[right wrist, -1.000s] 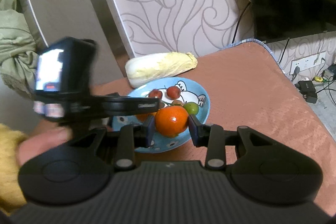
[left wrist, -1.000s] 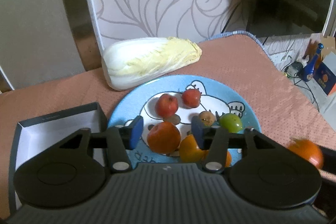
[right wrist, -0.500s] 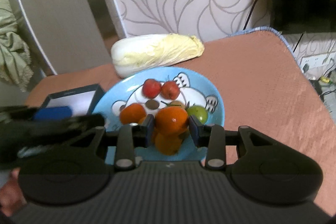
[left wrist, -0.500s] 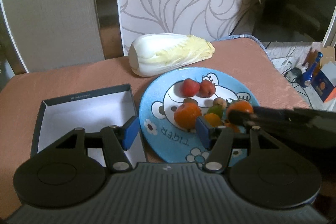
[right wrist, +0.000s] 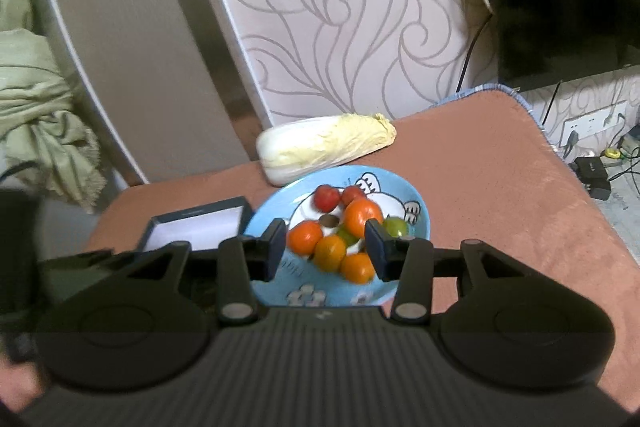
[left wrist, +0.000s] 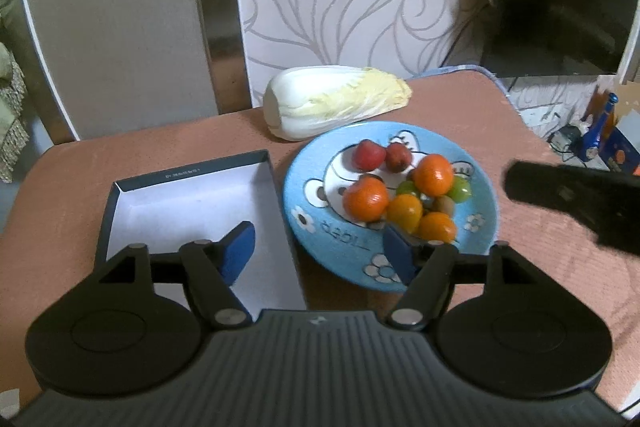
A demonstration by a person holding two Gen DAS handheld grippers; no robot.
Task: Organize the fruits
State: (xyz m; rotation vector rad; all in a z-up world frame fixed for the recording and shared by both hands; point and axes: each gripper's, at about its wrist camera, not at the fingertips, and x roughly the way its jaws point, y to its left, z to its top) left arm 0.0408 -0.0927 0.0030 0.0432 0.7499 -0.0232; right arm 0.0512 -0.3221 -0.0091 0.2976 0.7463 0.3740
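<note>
Change since a second ago: the right gripper then clamped an orange between its pads. Now nothing sits between them, its jaws are opening, and that orange lies on the blue plate with the other fruit. The left gripper then hung low over the plate. Now it is pulled back so that its left pad shows over the box and its right pad over the plate's near rim. Its jaws are opening wide, empty.

Fruit pile, left view: four glossy round oranges, the topmost resting on the heap, one at lower left; two dull red fruits at the far side; green grapes, smooth and translucent; a small brown fruit. The plate is glazed ceramic, round, shallow, with cartoon print and flowers.

Surroundings: an open box, rectangular, dark walls, white matte floor, just left of the plate at centre left. A napa cabbage, pale ribbed leaves, lies behind the plate, touching or nearly touching its far rim. The tablecloth is salmon, textured weave. Swirl-patterned panel at upper centre.

Obstruction: the right tool's dark body, blurred, crosses the right edge of the left view, above the cloth, clear of the plate.
</note>
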